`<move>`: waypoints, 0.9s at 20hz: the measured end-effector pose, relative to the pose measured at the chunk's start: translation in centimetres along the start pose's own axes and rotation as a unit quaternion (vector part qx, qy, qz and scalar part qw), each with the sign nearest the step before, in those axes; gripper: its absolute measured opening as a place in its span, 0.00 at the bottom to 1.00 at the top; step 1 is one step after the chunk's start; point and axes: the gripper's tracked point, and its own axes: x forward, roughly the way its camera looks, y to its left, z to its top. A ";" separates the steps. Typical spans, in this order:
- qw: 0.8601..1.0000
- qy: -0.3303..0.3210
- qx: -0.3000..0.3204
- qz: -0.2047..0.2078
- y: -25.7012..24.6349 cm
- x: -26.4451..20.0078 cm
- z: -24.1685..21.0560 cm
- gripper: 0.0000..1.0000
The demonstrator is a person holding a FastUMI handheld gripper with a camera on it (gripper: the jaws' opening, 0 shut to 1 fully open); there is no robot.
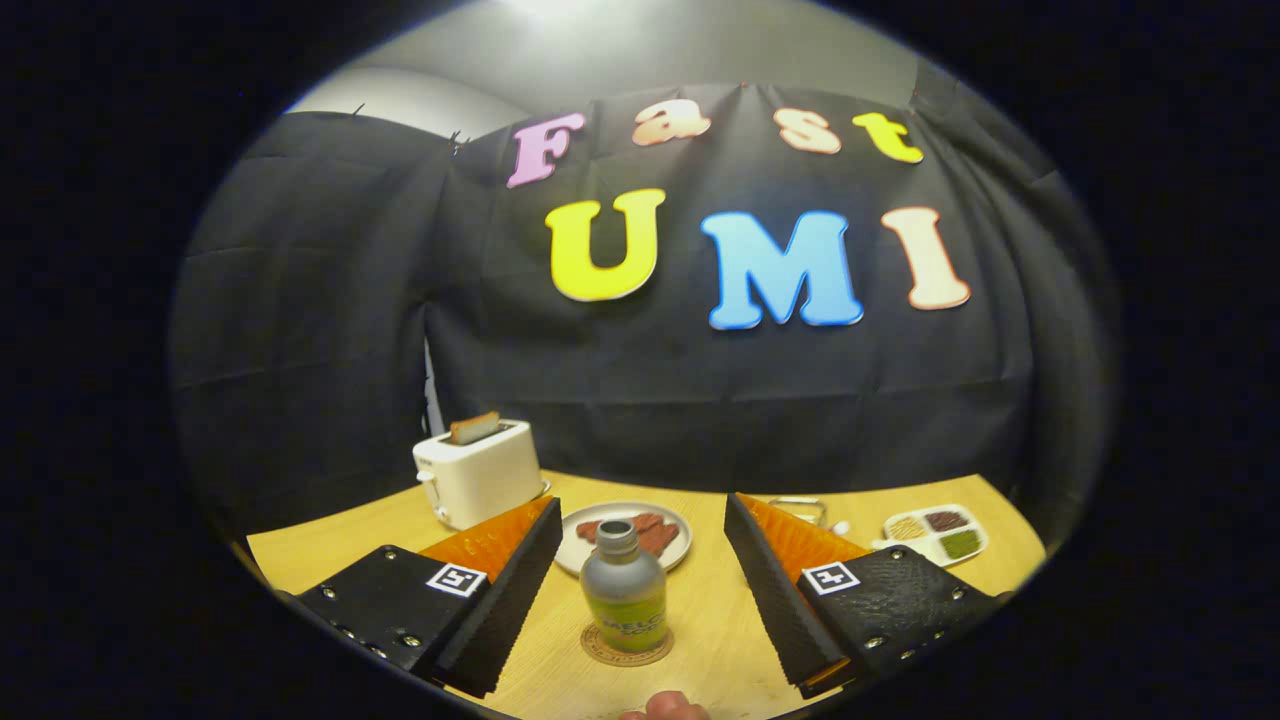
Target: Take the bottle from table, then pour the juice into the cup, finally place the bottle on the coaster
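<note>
Fingertip of a person (665, 708) shows at the very bottom, nearest the camera. Just ahead, the gripper (640, 620) is spread wide, touching nothing. From left to right: its left finger, then the bottle (624, 600) standing upright on the round coaster (627, 648) midway between the fingers, then the right finger. Farther back on the wooden table (330, 545) sit a toaster (478, 472), a plate (624, 535) and a divided tray (935, 533). Placement looks complete.
</note>
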 end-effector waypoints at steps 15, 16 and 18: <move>0.985 -0.081 -0.044 -0.144 -13.7 -10.7 20.2 0.99; 0.986 -0.079 -0.056 -0.138 -13.7 -10.8 20.1 0.99; 0.985 -0.083 -0.069 -0.131 -14.1 -11.2 20.1 0.99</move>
